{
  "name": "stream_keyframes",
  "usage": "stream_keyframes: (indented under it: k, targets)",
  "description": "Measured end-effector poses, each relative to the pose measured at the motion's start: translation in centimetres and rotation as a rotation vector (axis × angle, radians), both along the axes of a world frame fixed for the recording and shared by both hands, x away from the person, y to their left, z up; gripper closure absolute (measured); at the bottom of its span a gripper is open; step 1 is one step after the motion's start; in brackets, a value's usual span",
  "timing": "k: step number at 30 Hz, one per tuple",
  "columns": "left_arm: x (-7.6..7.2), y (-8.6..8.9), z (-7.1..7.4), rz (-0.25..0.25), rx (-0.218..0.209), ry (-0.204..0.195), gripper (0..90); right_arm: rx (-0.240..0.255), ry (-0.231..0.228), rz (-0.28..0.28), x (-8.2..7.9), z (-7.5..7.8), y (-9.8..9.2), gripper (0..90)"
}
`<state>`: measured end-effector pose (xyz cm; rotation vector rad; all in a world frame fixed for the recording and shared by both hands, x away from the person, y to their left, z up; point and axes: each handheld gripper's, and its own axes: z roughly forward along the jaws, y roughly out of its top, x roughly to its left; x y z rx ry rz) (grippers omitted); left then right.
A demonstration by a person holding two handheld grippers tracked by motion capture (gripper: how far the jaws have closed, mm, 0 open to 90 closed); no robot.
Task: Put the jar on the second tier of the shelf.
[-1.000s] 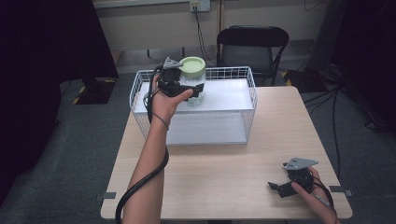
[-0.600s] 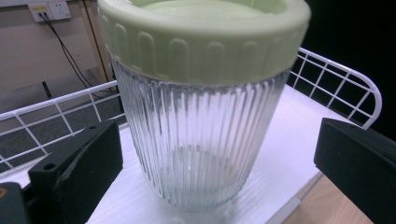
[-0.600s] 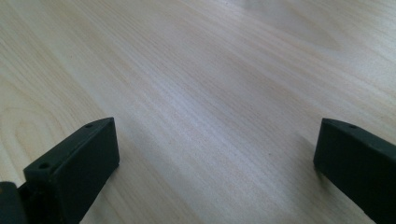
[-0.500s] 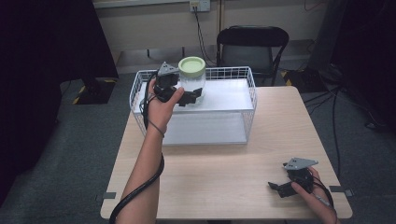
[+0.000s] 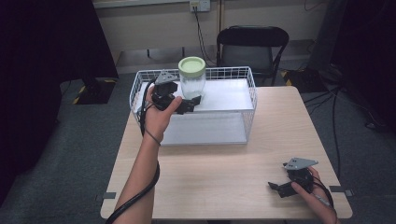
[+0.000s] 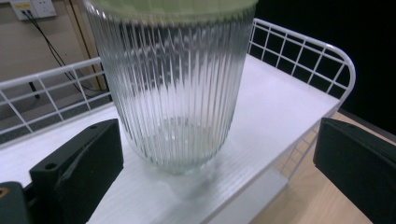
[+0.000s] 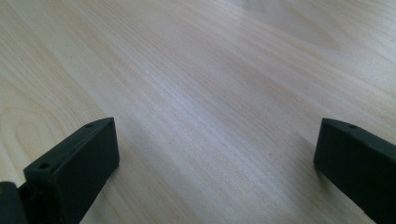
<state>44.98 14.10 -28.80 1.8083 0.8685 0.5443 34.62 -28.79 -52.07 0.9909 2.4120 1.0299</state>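
A ribbed glass jar [image 5: 192, 80] with a pale green lid stands upright on the white shelf of a wire basket [image 5: 233, 95] at the back of the table. My left gripper [image 5: 191, 103] is open just in front of the jar, its jaws wide apart and clear of the glass. In the left gripper view the jar [image 6: 175, 88] stands between and beyond the two black jaws, resting on the white board. My right gripper [image 5: 276, 187] rests open near the table's front right corner, over bare wood [image 7: 210, 107].
The light wooden table [image 5: 219, 177] stretches in front of the basket. A black chair [image 5: 252, 49] stands behind the table. The basket's white wire rim [image 6: 322, 51] rises around the shelf. Grey carpet lies on both sides.
My left gripper has drawn back from the jar toward the basket's left front, leaving the jar standing on the shelf. The right gripper has stayed put.
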Motion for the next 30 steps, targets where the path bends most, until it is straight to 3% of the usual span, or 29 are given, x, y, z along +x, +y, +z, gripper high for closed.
stream_keyframes:
  k: [30]
  targets:
    - [-2.6,2.6,-4.1,-0.03,-0.032,0.023,1.2,-0.001,0.002,0.0,0.0,0.0,0.0,0.0]
